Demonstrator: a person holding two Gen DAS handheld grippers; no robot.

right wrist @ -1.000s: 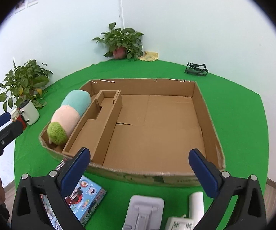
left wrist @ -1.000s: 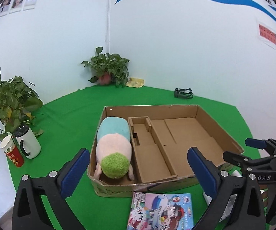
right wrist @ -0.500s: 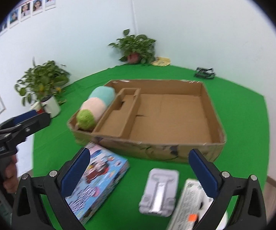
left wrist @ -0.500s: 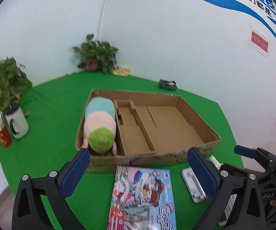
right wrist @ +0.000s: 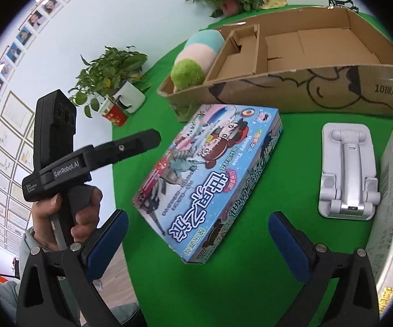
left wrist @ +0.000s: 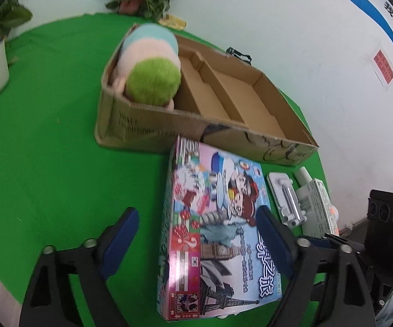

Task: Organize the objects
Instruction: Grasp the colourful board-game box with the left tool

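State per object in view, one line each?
Left gripper: open, jaws just been closing, straddling the game box.
Right gripper: open, nothing held.
Game box: flat on cloth, outside carton.
Plush toy: inside carton, left compartment.
Cardboard carton: open-topped, other compartments bare.
Phone stand: folded flat.

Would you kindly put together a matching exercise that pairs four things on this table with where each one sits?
Things:
1. plush toy
2. game box
3. white folding stand
4. white mug

Places:
A. on the green cloth, between the game box and a white carton
B. in the end compartment of the cardboard box
C. beside a potted plant
D. flat on the cloth, just in front of the cardboard box

Pairs: 1-B, 2-D, 3-A, 4-C
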